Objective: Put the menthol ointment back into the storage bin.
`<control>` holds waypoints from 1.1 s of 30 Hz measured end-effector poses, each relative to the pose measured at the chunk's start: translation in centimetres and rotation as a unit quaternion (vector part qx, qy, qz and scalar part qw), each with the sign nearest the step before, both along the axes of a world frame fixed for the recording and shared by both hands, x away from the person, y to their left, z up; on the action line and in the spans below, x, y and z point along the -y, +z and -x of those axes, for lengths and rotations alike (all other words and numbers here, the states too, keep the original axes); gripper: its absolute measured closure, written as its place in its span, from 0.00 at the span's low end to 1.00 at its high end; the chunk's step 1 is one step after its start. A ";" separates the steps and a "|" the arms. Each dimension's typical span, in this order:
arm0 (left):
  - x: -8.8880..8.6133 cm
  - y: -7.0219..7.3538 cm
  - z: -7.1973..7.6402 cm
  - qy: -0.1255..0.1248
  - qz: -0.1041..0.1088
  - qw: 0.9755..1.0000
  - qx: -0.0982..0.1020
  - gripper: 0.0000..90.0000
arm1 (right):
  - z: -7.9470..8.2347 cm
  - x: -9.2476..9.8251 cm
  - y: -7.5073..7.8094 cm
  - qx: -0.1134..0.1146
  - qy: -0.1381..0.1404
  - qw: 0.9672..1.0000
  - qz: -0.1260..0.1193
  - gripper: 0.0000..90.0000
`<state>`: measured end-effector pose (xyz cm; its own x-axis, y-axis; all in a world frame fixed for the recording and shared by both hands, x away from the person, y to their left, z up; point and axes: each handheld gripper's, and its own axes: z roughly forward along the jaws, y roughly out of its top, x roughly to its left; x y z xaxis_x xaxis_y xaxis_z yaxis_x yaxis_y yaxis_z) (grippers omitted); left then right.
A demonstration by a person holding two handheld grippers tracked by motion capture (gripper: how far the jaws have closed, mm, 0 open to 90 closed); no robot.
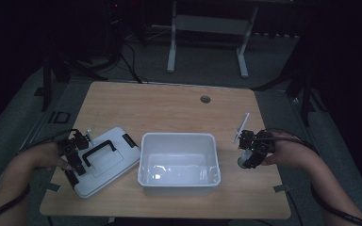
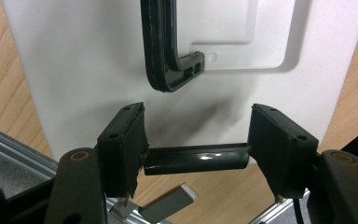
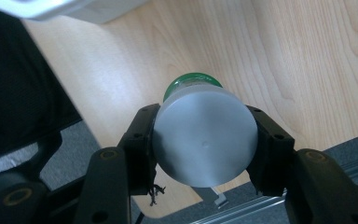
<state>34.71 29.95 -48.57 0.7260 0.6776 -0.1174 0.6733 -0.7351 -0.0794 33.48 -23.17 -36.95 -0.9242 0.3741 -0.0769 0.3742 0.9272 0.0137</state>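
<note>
We see a pale wooden tabletop [image 1: 169,106] with an open white rectangular plastic bin [image 1: 179,162] near its front middle. To the bin's left, just beside it, lies a flat white plastic lid [image 1: 104,160] with a black handle [image 1: 98,152] on top and a black clip at its far corner.

Our left claw [image 1: 75,157] sits at the lid's near-left edge. In the left gripper view, the left claw [image 2: 196,144] has its two black jaws set at a middling width, and a short black glossy latch bar [image 2: 196,159] at the white lid [image 2: 84,60] edge spans the gap between them, its ends meeting both pads, so we read it as gripped. The black handle [image 2: 168,60] lies beyond the jaws.

Our right claw [image 1: 252,150] is to the right of the bin, above the tabletop's right part. In the right gripper view, the right claw [image 3: 204,140] is clamped on a round bottle with a grey-white flat base and a green far end [image 3: 203,137], pressed from both sides and held clear of the wood below. A thin white stick [image 1: 242,126] rises from the top of that claw.
</note>
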 end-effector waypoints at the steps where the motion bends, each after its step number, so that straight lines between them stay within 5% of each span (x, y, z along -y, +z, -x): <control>1: 0.0 0.0 0.0 0.000 -0.001 1.000 0.001 0.41 | 0.2 -0.1 0.4 0.001 0.008 1.000 0.001 0.56; 15: 0.2 0.0 0.0 -0.003 -0.003 1.000 0.002 0.41 | 1.9 -4.3 4.5 0.014 0.080 0.997 -0.011 0.56; 33: -0.1 -0.1 0.2 -0.004 -0.009 1.000 0.006 0.41 | 2.7 -10.5 3.3 0.004 0.155 0.988 -0.009 0.56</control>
<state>34.55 30.06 -48.65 0.7322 0.6743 -0.0959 0.6690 -0.7384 -0.0849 30.82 -12.65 -33.64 -0.9939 0.0737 -0.0816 0.0712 0.9969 0.0329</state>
